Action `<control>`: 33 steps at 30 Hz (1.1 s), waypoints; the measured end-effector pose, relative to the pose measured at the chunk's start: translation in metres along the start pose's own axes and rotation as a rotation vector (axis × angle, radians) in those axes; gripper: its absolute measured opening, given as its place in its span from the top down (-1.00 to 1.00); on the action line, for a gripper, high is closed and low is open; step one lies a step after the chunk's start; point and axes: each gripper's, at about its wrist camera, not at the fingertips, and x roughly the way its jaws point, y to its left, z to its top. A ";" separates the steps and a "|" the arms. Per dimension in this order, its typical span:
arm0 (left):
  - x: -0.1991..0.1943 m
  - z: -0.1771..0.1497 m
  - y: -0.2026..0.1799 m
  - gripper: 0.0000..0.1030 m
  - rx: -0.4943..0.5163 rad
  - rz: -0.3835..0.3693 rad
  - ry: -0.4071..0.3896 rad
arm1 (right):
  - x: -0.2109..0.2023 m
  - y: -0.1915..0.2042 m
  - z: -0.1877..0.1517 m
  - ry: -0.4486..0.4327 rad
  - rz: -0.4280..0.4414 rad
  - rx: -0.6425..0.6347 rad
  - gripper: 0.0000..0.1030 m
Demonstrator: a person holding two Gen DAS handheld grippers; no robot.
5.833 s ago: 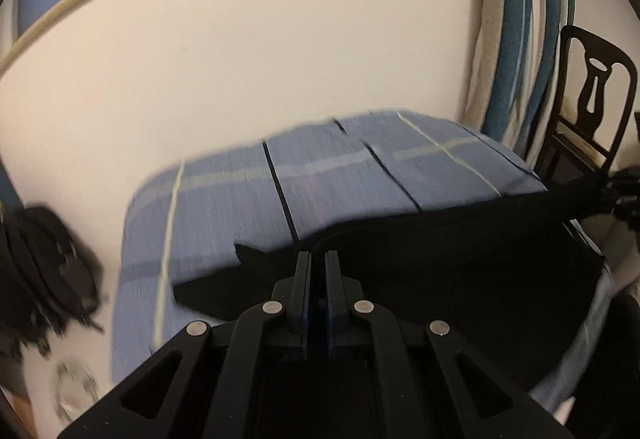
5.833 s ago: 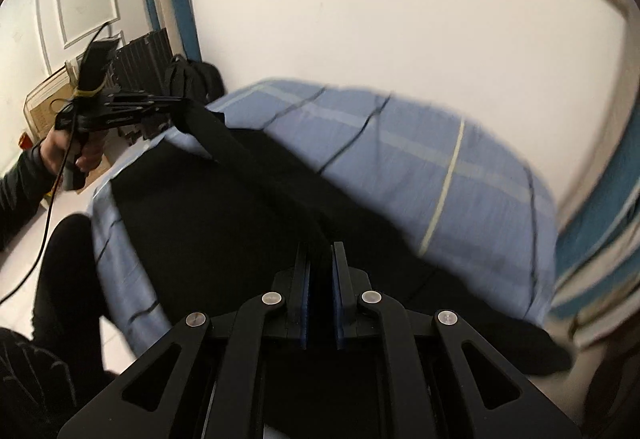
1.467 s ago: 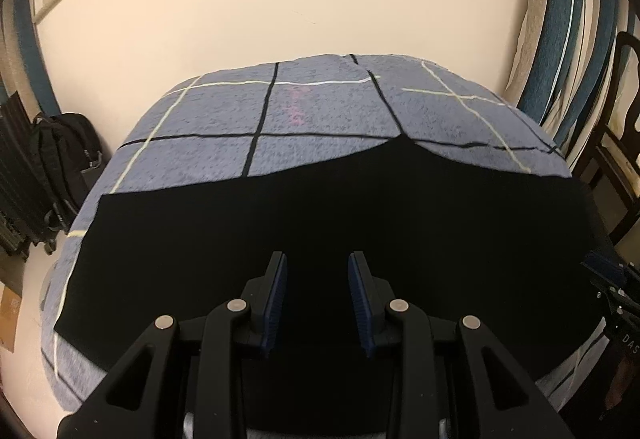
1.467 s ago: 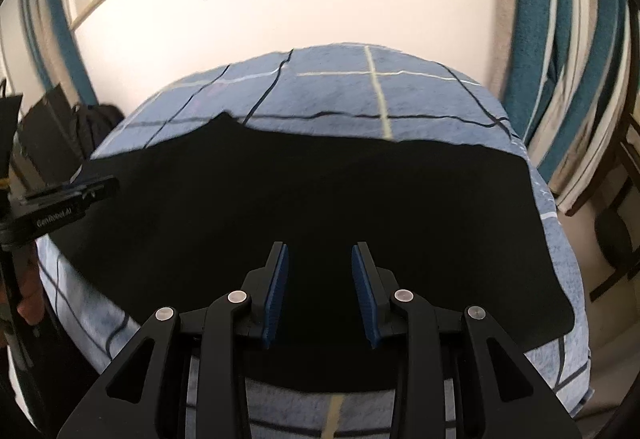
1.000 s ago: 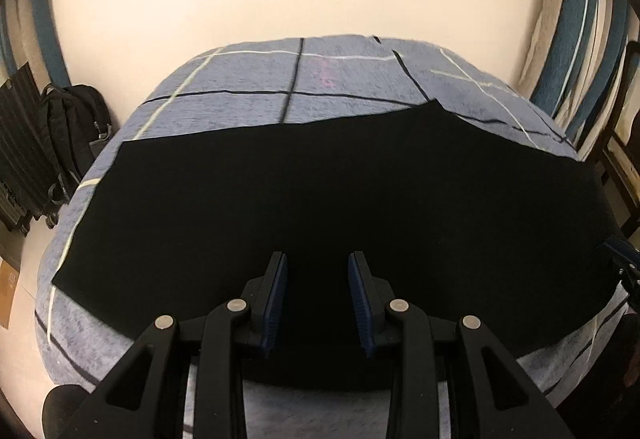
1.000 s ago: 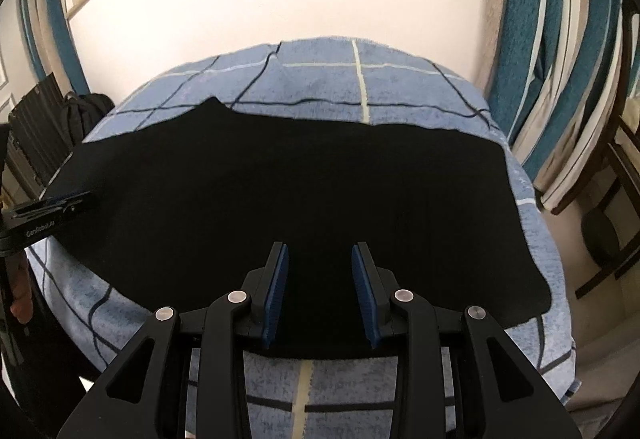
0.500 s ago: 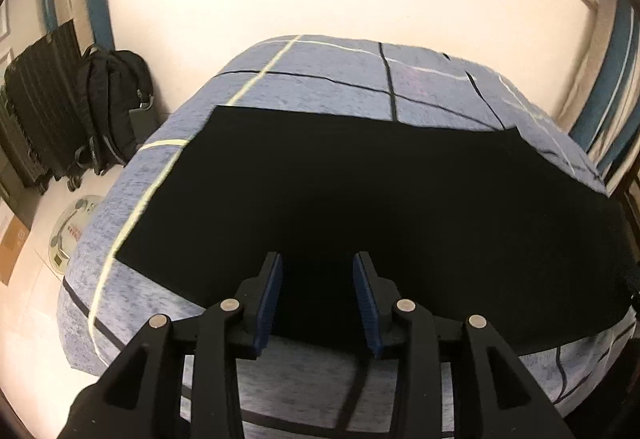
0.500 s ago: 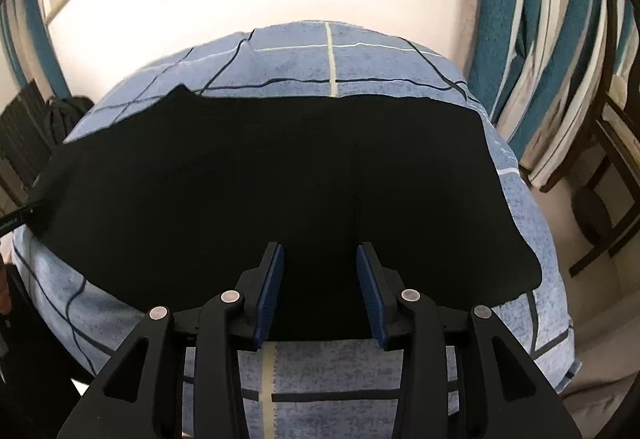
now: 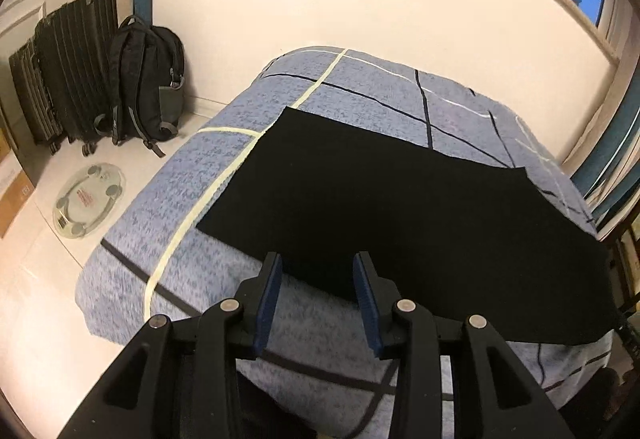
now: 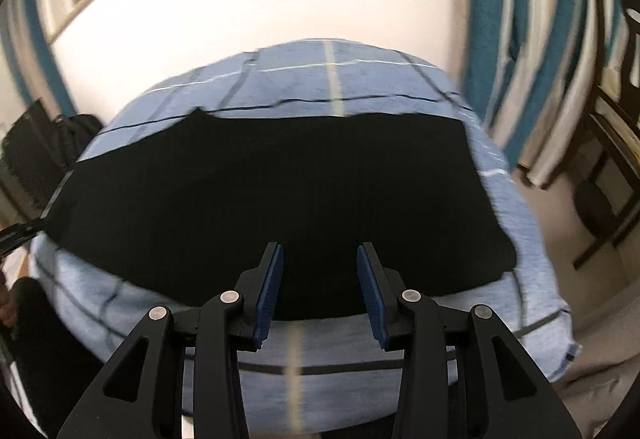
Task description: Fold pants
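Observation:
The black pants (image 9: 400, 199) lie flat as one long dark band across the blue checked bed cover (image 9: 168, 207). My left gripper (image 9: 318, 271) is open and empty, just above the pants' near edge toward their left end. In the right wrist view the pants (image 10: 280, 191) fill the middle of the bed (image 10: 328, 79). My right gripper (image 10: 320, 263) is open and empty above their near edge. The left gripper's tip (image 10: 18, 233) shows at the far left edge of that view.
A black backpack (image 9: 146, 79) and a dark suitcase (image 9: 60, 71) stand against the wall left of the bed. A glass bathroom scale (image 9: 88, 199) lies on the floor. A dark wooden chair (image 10: 612, 143) and striped curtains (image 10: 520, 31) are to the right.
Both grippers let go of the pants, which now lie flat. Since then both have drawn back toward the bed's near edge, the left one swinging toward the left end.

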 end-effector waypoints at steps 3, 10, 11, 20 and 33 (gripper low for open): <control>0.003 -0.004 0.009 0.22 -0.072 -0.042 0.021 | -0.001 0.023 -0.001 -0.009 0.054 -0.043 0.23; 0.017 -0.005 0.029 0.15 -0.206 -0.083 0.054 | -0.002 0.045 0.001 -0.019 0.106 -0.091 0.22; 0.020 -0.005 0.032 0.15 -0.219 -0.087 0.055 | -0.001 0.045 0.002 -0.021 0.108 -0.092 0.22; 0.037 0.006 0.036 0.07 -0.266 -0.106 -0.024 | 0.003 0.051 0.010 -0.023 0.109 -0.104 0.22; 0.035 0.024 0.023 0.81 -0.214 -0.123 -0.082 | 0.010 0.047 0.016 -0.015 0.100 -0.100 0.22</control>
